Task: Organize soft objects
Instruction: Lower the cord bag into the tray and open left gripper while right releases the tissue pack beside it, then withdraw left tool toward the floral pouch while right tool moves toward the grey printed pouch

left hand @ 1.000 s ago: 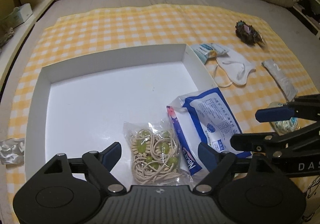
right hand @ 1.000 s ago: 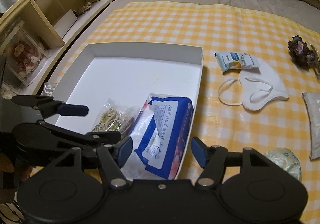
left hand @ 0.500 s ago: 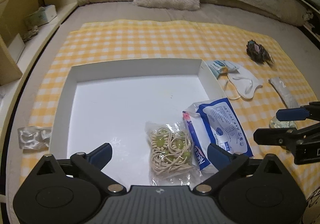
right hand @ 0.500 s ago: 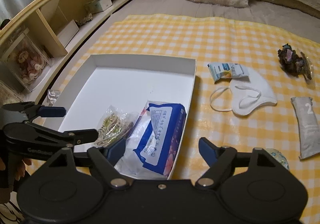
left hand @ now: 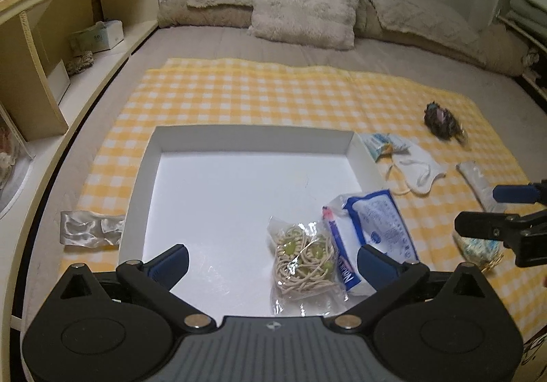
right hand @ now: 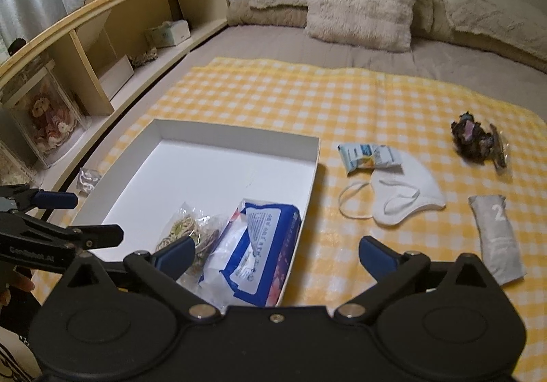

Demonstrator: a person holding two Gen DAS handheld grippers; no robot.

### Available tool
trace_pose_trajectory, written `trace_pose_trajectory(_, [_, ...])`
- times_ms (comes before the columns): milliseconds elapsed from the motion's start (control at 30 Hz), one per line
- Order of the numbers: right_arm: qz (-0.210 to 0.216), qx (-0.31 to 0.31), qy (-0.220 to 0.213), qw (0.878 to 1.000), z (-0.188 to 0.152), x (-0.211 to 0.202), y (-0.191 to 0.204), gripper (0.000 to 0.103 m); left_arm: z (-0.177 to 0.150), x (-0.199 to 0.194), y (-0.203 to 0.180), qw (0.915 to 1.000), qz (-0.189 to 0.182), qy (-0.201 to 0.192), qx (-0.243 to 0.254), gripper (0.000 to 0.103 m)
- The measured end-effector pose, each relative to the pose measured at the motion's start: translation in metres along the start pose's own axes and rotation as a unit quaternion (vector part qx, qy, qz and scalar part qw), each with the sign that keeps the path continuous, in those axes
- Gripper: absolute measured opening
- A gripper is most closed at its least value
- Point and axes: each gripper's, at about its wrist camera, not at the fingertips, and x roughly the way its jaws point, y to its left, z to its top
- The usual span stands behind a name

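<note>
A white box [left hand: 253, 137] [right hand: 239, 134] lies on a yellow checked cloth [left hand: 273, 98] on the bed. In its near right corner lie a clear bag of beige hair ties [left hand: 302, 257] [right hand: 184, 231] and a blue tissue pack [left hand: 379, 224] [right hand: 263, 245]. Right of the box lie a small blue-white packet [right hand: 367, 156], a white face mask [right hand: 400, 197], a grey sachet [right hand: 495, 238] and a dark bundle [right hand: 475, 141]. A floral pouch [left hand: 478, 248] lies behind the right gripper's fingers. My left gripper [left hand: 271, 260] and right gripper [right hand: 277, 252] are both open and empty, held above the box's near edge.
A crumpled clear wrapper [left hand: 90, 228] lies left of the box. Wooden shelves [right hand: 102, 50] run along the left side of the bed. Pillows [left hand: 304, 16] and a blanket lie at the head of the bed.
Both grippers have pulled back and risen, so the box and bed look farther away. Both have opened wider. The objects have not moved.
</note>
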Motion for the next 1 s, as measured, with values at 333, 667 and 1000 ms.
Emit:
trace_pose_trajectory(333, [-0.003, -0.003, -0.068, 0.998, 0.014, -0.042, -0.008, 0.103, 0.014, -0.029, -0.008, 0.9984, -0.005, -0.056, 0.001, 0.103])
trace_pose_trajectory(667, [-0.040, 0.045, -0.129, 0.990, 0.026, -0.071, -0.069, 0.103, 0.050, -0.045, -0.048, 0.9915, -0.043, -0.123, 0.004, 0.103])
trace_pose_trajectory(1000, [-0.101, 0.072, -0.177, 0.976, 0.029, -0.085, -0.143, 0.103, 0.084, -0.016, -0.096, 0.9888, -0.083, -0.123, -0.013, 0.103])
